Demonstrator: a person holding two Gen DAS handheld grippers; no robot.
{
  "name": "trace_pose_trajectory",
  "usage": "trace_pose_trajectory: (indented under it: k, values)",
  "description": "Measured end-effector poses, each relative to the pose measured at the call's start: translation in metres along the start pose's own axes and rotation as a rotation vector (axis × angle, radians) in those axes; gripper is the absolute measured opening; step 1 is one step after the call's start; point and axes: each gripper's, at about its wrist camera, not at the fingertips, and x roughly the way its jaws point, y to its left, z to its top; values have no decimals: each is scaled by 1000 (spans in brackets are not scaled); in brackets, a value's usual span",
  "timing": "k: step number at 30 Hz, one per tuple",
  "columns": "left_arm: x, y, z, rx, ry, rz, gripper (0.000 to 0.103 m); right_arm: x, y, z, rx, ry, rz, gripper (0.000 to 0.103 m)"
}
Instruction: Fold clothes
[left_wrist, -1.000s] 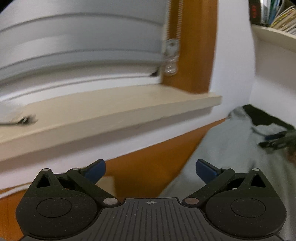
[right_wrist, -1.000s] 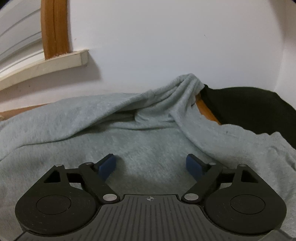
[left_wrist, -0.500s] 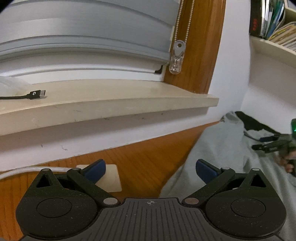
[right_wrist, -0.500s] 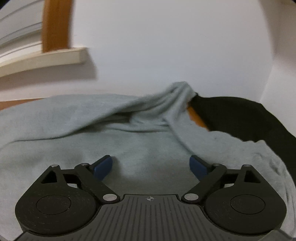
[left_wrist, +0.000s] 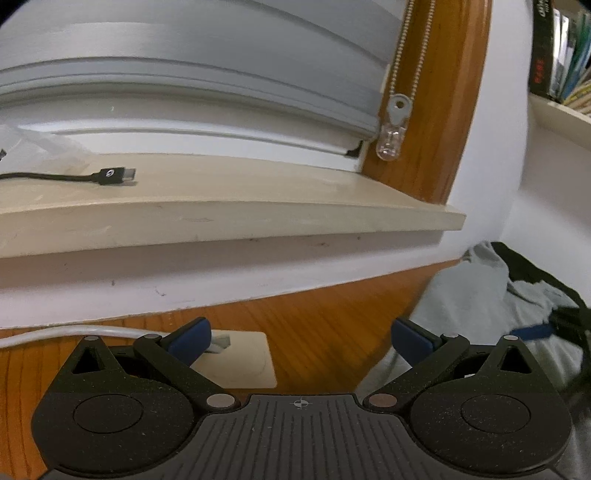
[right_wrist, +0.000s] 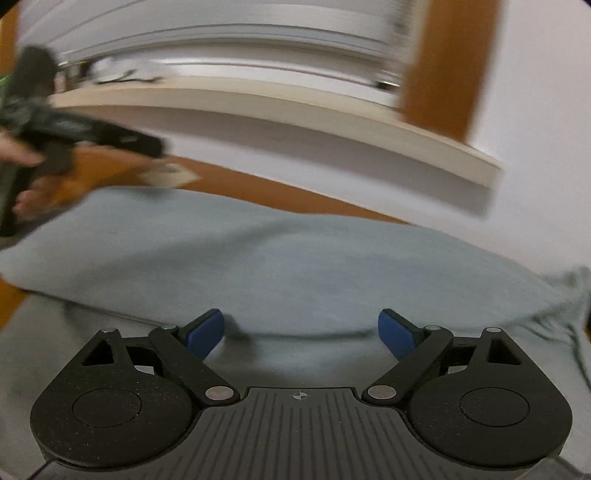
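A light grey garment (right_wrist: 295, 266) lies spread over the wooden table, filling the lower half of the right wrist view; its edge (left_wrist: 465, 295) shows at the right of the left wrist view. My right gripper (right_wrist: 301, 332) hovers open just over the cloth, nothing between its blue pads. My left gripper (left_wrist: 301, 338) is open too, over bare wood left of the garment, pointing at the wall below the sill. A black garment (left_wrist: 532, 269) lies behind the grey one. The left gripper (right_wrist: 122, 140), held by a hand, appears blurred at far left of the right wrist view.
A cream window sill (left_wrist: 221, 206) with a black cable plug (left_wrist: 114, 176) runs above the table. A white cable (left_wrist: 66, 334) lies on the orange wooden table (left_wrist: 317, 325) beside a pale card (left_wrist: 243, 362). A blind-cord pull (left_wrist: 393, 133) hangs by the wooden frame. Books (left_wrist: 561, 55) stand on a shelf at right.
The right gripper has swung left across the grey garment, so the sill and the left gripper now show instead of the black garment. The left view shifted slightly; its jaws stay open.
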Motion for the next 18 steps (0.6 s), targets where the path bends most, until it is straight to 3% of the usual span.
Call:
trace_pose_trajectory:
  k: [11, 18]
  values:
    - [1, 8, 1, -27, -1, 21, 103, -6, 75, 8, -158, -26, 139, 90]
    - [2, 8, 1, -23, 1, 24, 103, -1, 98, 12, -228, -54, 124, 87]
